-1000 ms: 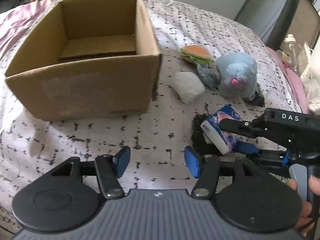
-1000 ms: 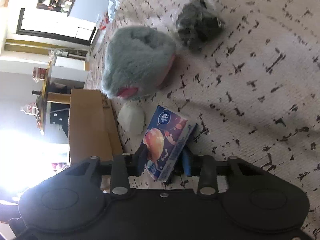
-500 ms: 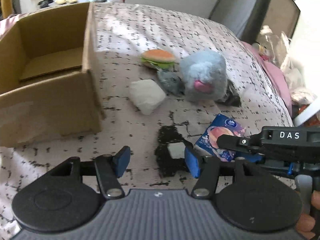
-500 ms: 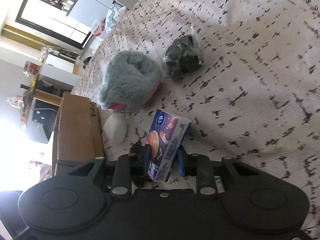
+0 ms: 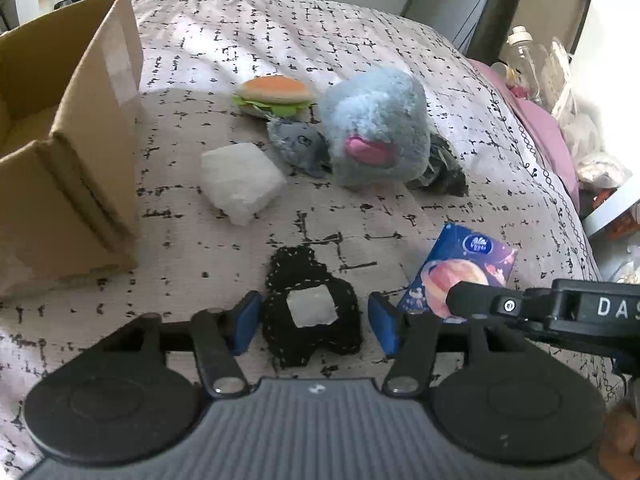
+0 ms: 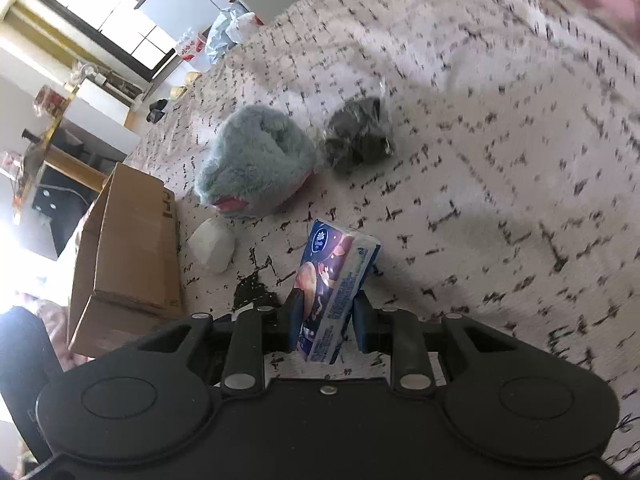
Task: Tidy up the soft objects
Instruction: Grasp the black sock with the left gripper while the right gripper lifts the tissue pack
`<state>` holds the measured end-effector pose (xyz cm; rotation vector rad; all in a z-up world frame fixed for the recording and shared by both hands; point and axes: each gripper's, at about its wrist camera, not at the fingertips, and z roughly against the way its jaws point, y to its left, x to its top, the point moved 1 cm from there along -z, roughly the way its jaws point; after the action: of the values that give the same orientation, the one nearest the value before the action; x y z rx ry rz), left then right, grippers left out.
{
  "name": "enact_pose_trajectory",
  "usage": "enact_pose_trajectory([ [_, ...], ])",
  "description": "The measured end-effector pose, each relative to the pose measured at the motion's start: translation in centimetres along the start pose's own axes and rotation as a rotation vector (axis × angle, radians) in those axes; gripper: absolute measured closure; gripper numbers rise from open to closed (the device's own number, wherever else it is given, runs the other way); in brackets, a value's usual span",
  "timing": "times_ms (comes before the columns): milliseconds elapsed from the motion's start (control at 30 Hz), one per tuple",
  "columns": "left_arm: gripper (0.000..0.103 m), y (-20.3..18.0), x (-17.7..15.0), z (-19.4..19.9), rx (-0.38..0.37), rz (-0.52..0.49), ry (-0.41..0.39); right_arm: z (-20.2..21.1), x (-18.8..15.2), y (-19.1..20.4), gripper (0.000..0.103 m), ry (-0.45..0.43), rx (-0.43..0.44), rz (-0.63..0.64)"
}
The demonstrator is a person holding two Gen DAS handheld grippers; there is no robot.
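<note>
My right gripper [image 6: 325,322] is shut on a blue tissue pack [image 6: 334,288] and holds it above the bed; the pack also shows in the left wrist view [image 5: 460,272]. My left gripper [image 5: 312,322] is open, its blue pads either side of a black crocheted toy with a white patch [image 5: 312,304] lying on the bedspread. Further off lie a white soft block [image 5: 240,178], a burger plush [image 5: 274,94], a grey-blue fluffy plush [image 5: 376,128] and a small grey plush [image 5: 298,142]. An open cardboard box [image 5: 80,168] stands at the left.
A dark bundle in clear wrap [image 5: 444,164] lies right of the fluffy plush. A pink blanket edge, a bottle [image 5: 524,52] and bags sit off the bed's right side. The patterned bedspread [image 5: 240,28] stretches behind the toys.
My left gripper has swung right from the box front to straddle the black toy. My right gripper has lifted the tissue pack off the bed and pulled back from the fluffy plush.
</note>
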<state>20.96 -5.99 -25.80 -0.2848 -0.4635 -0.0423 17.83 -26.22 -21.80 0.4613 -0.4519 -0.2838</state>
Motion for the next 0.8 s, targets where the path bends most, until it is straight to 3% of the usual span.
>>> enact_pose_trajectory([
  [167,0.070,0.2,0.4,0.2,0.010,0.005,0.013,0.8,0.2,0.6,0.077,-0.021,-0.001,0.015],
  [400,0.071,0.6,0.6,2.5,-0.038,-0.031,-0.033,1.9,0.2,1.2,0.077,-0.054,0.017,0.012],
  [667,0.071,0.3,0.6,5.5,-0.040,-0.100,-0.056,3.4,0.4,3.3,0.077,-0.104,0.028,0.082],
  [800,0.071,0.1,0.8,6.3,0.000,-0.139,-0.050,3.8,0.6,4.3,0.077,-0.112,0.033,0.098],
])
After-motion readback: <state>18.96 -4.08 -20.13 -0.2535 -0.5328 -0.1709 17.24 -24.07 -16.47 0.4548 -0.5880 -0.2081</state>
